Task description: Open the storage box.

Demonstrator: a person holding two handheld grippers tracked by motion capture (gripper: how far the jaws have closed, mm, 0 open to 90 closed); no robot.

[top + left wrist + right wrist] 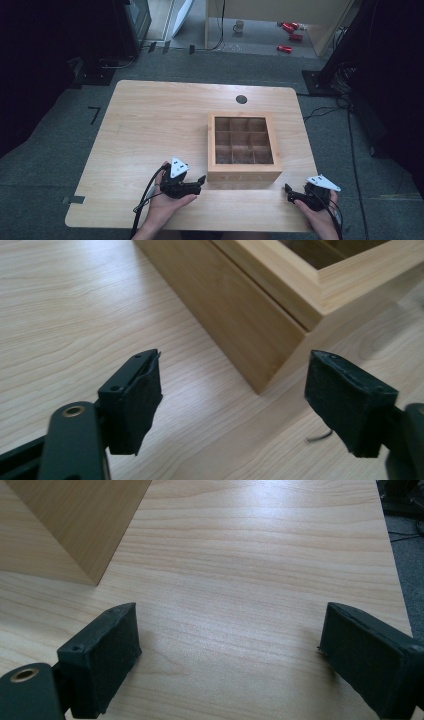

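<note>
Approach step | left gripper [200, 181] jaws wide, empty, light wooden compartment box [250, 305] just ahead | right gripper [290, 194] wide, empty, box off left | next: nudge closer, square up.

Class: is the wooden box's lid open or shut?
Shut: the wooden box has its framed lid lying flat, flush on top.

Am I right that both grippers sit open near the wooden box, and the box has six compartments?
Not quite. The high view shows the wooden box divided three by three: nine compartments, not six. The rest holds: left gripper and right gripper are both open beside it.
</note>
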